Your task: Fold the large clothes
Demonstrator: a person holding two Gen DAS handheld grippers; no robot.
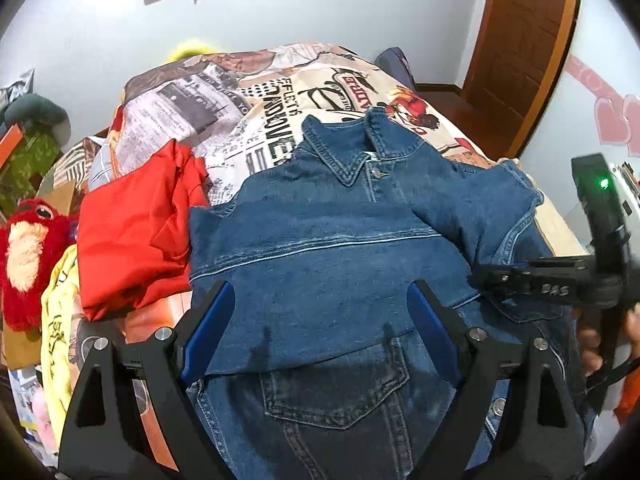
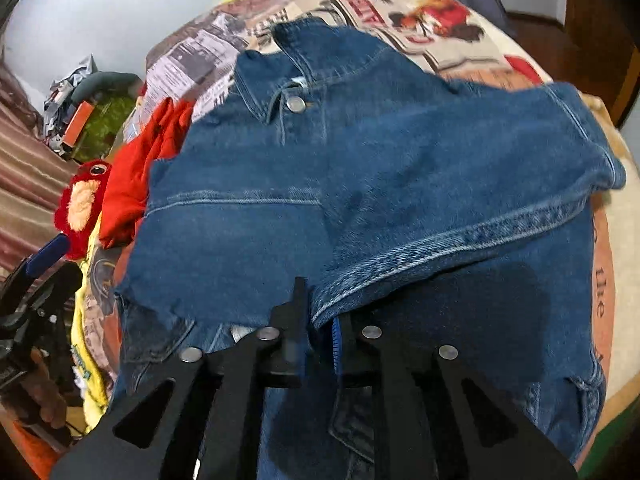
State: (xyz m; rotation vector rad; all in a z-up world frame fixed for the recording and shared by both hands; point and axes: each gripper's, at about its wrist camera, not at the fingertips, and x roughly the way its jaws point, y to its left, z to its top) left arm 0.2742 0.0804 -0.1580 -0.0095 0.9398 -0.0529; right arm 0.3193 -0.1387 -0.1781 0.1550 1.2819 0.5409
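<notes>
A blue denim jacket (image 1: 336,256) lies on the bed with its collar far and both sleeves folded across its front; it also fills the right wrist view (image 2: 360,184). My left gripper (image 1: 320,316) is open and empty, its jaws wide apart just above the jacket's middle. My right gripper (image 2: 320,320) is shut on the cuff edge of the right sleeve (image 2: 460,236), which is folded in over the front. The right gripper also shows at the right of the left wrist view (image 1: 480,276).
A red garment (image 1: 136,232) lies left of the jacket on the printed bedspread (image 1: 240,112). A red plush toy (image 1: 28,256) and a yellow cloth (image 1: 60,320) are at the bed's left edge. A wooden door (image 1: 524,40) stands far right.
</notes>
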